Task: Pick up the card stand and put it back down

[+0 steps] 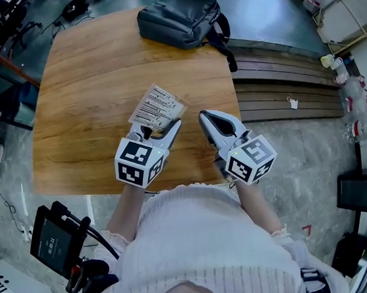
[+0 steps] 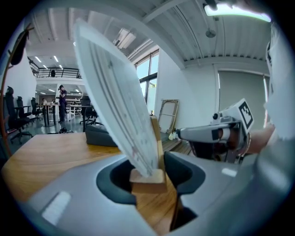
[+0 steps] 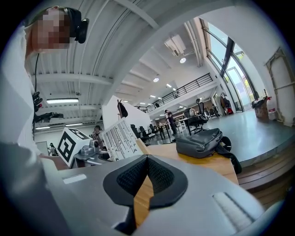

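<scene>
The card stand is a small wooden block [image 2: 148,179] carrying a white printed card [image 2: 120,92] that leans to the left. My left gripper [image 2: 150,177] is shut on the block, one dark pad on each side of it. In the head view the card [image 1: 156,107] stands just beyond the left gripper [image 1: 156,131], over the wooden table [image 1: 79,101]. Whether the block touches the tabletop I cannot tell. My right gripper [image 1: 205,118] hovers beside it on the right, shut with nothing between its pads [image 3: 159,177]. From the right gripper view the card [image 3: 120,138] shows at the left.
A dark grey backpack [image 1: 182,18] lies at the table's far edge, a strap hanging over the side. Wooden steps [image 1: 290,94] run to the right of the table. A tablet on a stand [image 1: 54,243] sits by the person's left side. Desks and chairs [image 2: 69,113] stand far off.
</scene>
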`<state>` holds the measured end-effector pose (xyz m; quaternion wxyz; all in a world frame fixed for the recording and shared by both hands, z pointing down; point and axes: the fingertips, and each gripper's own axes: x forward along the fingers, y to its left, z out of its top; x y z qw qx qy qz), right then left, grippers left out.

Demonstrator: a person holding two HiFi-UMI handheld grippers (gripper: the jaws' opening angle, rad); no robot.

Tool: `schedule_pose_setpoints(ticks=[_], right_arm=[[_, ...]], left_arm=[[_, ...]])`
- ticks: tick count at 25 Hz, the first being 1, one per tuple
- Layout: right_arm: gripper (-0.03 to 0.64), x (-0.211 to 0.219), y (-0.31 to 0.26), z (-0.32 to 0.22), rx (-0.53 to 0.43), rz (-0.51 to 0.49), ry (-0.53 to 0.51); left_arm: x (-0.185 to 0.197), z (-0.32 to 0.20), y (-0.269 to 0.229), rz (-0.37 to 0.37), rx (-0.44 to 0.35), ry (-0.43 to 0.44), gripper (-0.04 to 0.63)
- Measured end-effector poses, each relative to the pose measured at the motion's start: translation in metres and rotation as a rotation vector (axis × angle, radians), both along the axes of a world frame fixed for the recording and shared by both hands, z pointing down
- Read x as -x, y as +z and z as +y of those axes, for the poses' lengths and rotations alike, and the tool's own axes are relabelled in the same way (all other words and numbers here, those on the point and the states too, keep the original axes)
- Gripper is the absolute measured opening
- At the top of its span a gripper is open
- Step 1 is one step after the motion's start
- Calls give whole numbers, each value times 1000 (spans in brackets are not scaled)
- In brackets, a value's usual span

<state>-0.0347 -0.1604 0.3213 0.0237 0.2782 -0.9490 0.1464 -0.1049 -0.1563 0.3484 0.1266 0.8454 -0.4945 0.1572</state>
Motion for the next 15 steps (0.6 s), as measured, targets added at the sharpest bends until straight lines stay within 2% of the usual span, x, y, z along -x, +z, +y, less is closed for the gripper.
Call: schedule_pose_setpoints(ticks=[10, 15], right_arm=[[-4, -3, 11, 8, 32, 23, 6], [-4, -1, 17, 11, 68, 37, -8]], left_arm=[[-2, 2, 10, -31, 22, 32, 190], [1, 0, 23, -63, 60, 34, 190]])
